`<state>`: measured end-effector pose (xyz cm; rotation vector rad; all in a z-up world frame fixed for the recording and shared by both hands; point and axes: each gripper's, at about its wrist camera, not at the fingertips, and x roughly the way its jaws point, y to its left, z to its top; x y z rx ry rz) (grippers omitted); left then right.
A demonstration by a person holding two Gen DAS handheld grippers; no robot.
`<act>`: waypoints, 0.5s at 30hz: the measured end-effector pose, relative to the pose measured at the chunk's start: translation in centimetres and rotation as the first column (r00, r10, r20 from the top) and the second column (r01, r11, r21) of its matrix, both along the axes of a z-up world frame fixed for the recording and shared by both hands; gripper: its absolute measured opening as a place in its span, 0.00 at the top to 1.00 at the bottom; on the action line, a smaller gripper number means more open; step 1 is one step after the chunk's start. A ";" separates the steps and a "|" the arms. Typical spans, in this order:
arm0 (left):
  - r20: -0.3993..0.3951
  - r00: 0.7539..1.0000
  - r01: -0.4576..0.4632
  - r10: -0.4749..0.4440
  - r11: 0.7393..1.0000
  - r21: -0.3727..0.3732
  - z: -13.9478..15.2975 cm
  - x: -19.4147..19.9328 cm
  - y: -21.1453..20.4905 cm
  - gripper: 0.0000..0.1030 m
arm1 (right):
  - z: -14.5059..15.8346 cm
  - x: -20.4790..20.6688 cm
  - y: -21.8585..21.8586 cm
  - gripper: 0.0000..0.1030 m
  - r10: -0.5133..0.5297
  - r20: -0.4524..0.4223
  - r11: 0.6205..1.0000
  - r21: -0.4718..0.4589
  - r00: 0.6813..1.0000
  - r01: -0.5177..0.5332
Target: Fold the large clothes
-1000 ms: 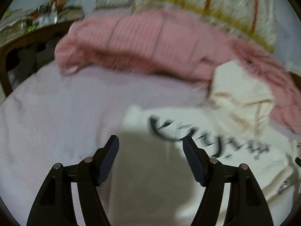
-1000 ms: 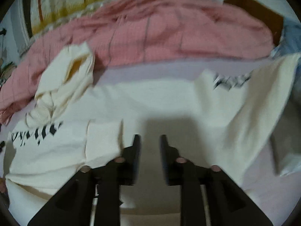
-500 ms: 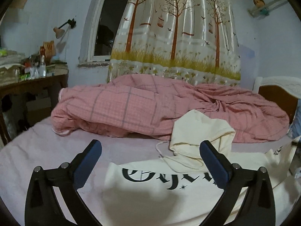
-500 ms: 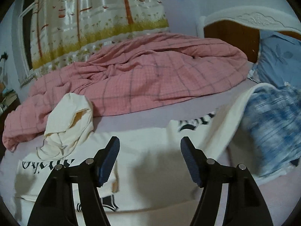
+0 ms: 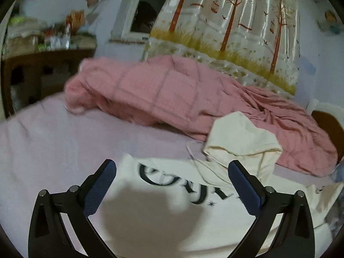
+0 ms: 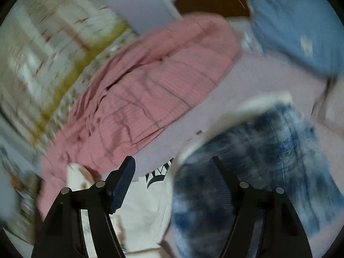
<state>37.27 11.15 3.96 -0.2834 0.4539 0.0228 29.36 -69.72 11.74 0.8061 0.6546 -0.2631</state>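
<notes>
A cream hoodie (image 5: 172, 204) with black lettering lies flat on the lilac bed sheet (image 5: 53, 142), its hood (image 5: 240, 142) bunched at the upper right. My left gripper (image 5: 172, 172) is open and empty above the hoodie's chest. In the blurred right wrist view, my right gripper (image 6: 174, 172) is open and empty over the hoodie's edge (image 6: 146, 204) and a blue tie-dye garment (image 6: 258, 161).
A rumpled pink checked duvet (image 5: 182, 99) lies across the bed behind the hoodie and shows in the right wrist view (image 6: 150, 90). A cluttered dark desk (image 5: 43, 64) stands at the left. A blue pillow (image 6: 296, 21) and wooden headboard (image 6: 210, 2) are at the right.
Both grippers have gone from near shut to wide open and lifted off the hoodie. The right gripper has swung right and tilted toward the blue garment; the left view has dipped slightly.
</notes>
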 end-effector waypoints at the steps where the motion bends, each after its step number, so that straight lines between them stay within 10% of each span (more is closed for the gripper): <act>1: -0.018 1.000 0.021 -0.021 1.000 0.006 -0.5 0.3 -0.3 0.00 | -1.0 0.1 -1.4 0.30 -0.021 0.007 0.999 0.050 1.000 0.021; 12: -0.073 0.997 -0.007 0.012 0.998 0.070 -2.6 1.3 -0.6 0.00 | -2.8 2.3 -5.4 0.39 -0.273 -0.079 0.962 -0.023 0.959 0.272; 15: -0.062 0.998 -0.007 0.011 0.998 0.062 -2.5 1.2 -0.4 0.00 | -3.0 2.9 -5.6 0.72 -0.328 -0.124 0.941 -0.134 0.937 0.312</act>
